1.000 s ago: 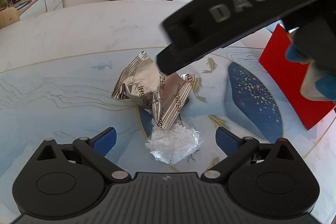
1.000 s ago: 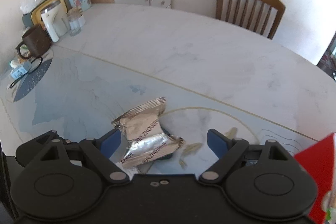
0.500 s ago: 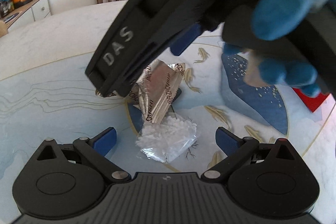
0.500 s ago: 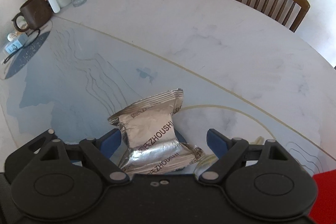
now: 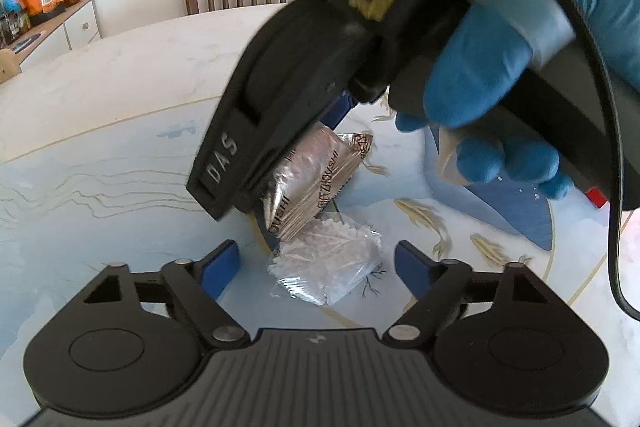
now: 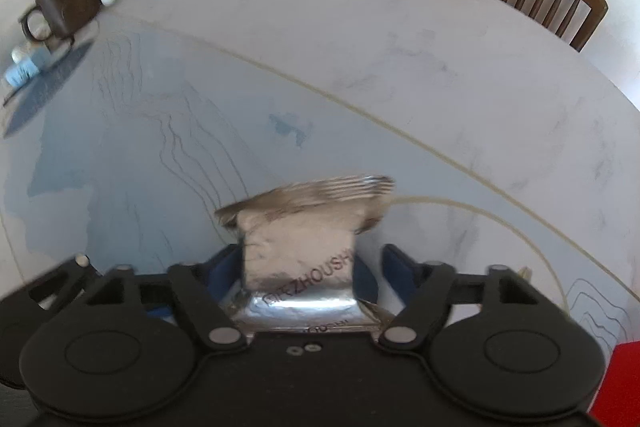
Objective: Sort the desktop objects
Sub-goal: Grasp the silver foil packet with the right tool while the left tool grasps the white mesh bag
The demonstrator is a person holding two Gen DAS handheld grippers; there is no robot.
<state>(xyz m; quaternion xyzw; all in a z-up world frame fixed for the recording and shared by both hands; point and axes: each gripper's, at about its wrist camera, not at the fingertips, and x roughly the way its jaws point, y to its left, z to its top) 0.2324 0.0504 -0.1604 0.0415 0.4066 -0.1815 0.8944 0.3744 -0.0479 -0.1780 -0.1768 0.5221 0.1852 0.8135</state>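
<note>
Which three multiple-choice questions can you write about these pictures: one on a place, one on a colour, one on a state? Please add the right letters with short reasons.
1. Where does the clear bag of white crumbs lie?
A. On the wooden chair
B. On the table, in front of the left gripper
C. On the far cabinet

2. What colour is the packet printed ZHOUSHI?
A. Silver
B. Green
C. Orange

3. How is the left gripper?
A. Shut on the clear bag
B. Shut on the printed packet
C. Open, touching nothing

Answers:
1 B: the left wrist view shows it on the patterned tabletop between the two blue pads.
2 A: its foil looks silver in both views.
3 C: its jaws have just been closing, yet both pads stand apart from the bag between them.
</note>
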